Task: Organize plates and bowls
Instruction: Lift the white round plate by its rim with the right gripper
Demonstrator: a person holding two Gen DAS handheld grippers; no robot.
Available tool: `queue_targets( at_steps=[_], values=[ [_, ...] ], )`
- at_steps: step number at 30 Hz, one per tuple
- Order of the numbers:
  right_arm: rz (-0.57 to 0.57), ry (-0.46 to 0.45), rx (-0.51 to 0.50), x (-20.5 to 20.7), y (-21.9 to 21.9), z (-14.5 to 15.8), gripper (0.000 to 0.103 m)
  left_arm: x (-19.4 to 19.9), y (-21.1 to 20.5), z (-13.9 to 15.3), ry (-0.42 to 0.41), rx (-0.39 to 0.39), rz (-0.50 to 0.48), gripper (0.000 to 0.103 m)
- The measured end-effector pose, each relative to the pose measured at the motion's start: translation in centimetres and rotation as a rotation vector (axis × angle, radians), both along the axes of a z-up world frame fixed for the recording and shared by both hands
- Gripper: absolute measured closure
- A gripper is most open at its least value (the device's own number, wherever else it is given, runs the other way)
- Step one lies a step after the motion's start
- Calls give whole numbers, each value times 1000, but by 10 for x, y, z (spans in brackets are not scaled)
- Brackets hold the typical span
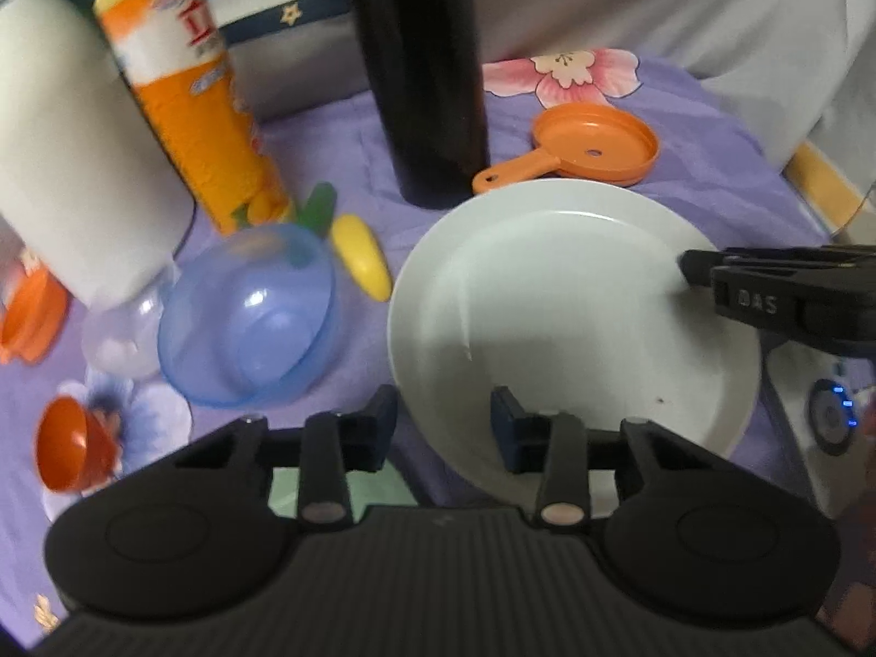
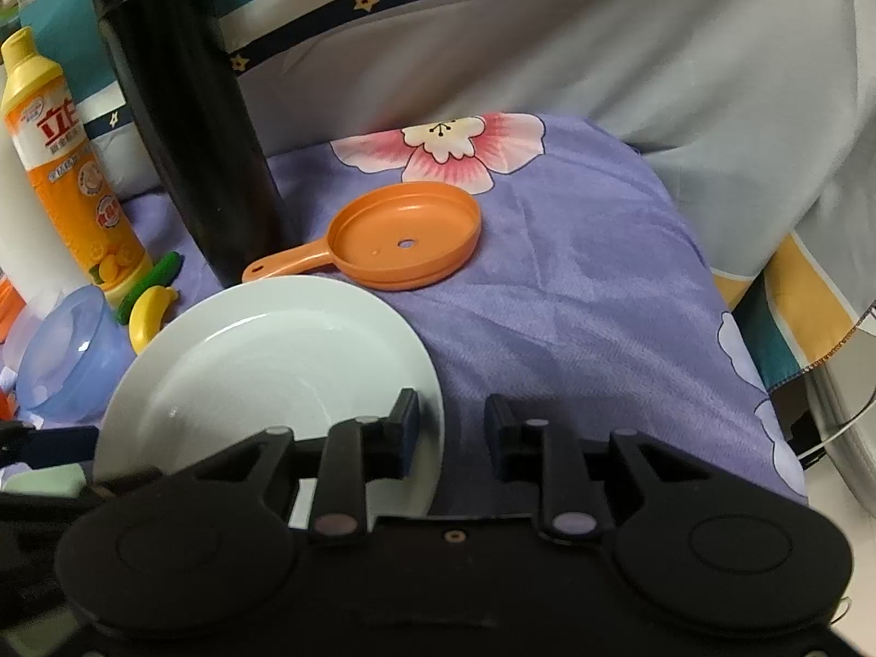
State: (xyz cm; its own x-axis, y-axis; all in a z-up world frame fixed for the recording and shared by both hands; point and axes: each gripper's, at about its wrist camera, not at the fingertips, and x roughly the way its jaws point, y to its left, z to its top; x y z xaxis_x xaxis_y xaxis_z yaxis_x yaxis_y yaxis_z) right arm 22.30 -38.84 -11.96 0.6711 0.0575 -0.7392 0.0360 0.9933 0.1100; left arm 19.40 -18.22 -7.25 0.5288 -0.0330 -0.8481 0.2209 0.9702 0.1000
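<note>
Where the purple flowered cloth (image 2: 575, 295) runs out to the right it drops at a rounded edge, w/ grey bedding (image 2: 629, 55) behind; that right-hand stretch is bare and gives the most room, while the left is crowded. The white plate (image 1: 564, 295) sits mid-cloth, tilted, its near rim lifted twd both cameras. Just behind it, nearly touching its far rim, lies an orange toy pan (image 1: 597, 145), handle pointing left; a tall black flask (image 1: 421, 71) stands upright just left of the pan, close behind the plate. Left of the plate, apart from it: a blue see-through bowl (image 1: 249, 312) tipped on its side, a yellow toy banana (image 1: 361, 257) btwn bowl and plate, a green toy piece behind the banana, an orange detergent bottle (image 1: 189, 87), a white roll (image 1: 82, 164), a clear small cup, and orange toy cups at the far left edge. The left hand-held gripper (image 1: 443, 421) points steeply down, straddling the plate's near-left rim, one finger outside, one over the plate's inside; a gap shows btwn pads and rim, so not pinching yet. The right hand-held gripper (image 2: 451, 427), angled down, straddles the right rim the same way; in the left wrist view its tips look closed onto that rim, so it's pinching the plate.
</note>
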Motion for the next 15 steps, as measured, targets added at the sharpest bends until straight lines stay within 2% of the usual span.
queue_targets(
  at_steps=[4, 7, 11, 13, 14, 15],
  values=[
    [-4, 1, -4, 2, 1, 0, 77, -8, 15, 5, -2, -35, 13, 66],
    [-13, -9, -2, 0, 2, -1, 77, -3, 24, 4, 32, -84, 31, 65],
    [-17, -9, 3, 1, 1, 0, 77, 4, 24, 1, 34, -91, 37, 65],
    [-20, -8, 7, 1, 1, 0, 77, 6, 20, -1, 38, -89, 18, 75],
    [-22, -7, 11, 0, 0, 0, 77, 6, 17, -3, 38, -72, 16, 86],
    [-28, -3, 17, 0, 0, 1, 76, 4, 15, -3, 21, -45, 21, 88]
  ],
)
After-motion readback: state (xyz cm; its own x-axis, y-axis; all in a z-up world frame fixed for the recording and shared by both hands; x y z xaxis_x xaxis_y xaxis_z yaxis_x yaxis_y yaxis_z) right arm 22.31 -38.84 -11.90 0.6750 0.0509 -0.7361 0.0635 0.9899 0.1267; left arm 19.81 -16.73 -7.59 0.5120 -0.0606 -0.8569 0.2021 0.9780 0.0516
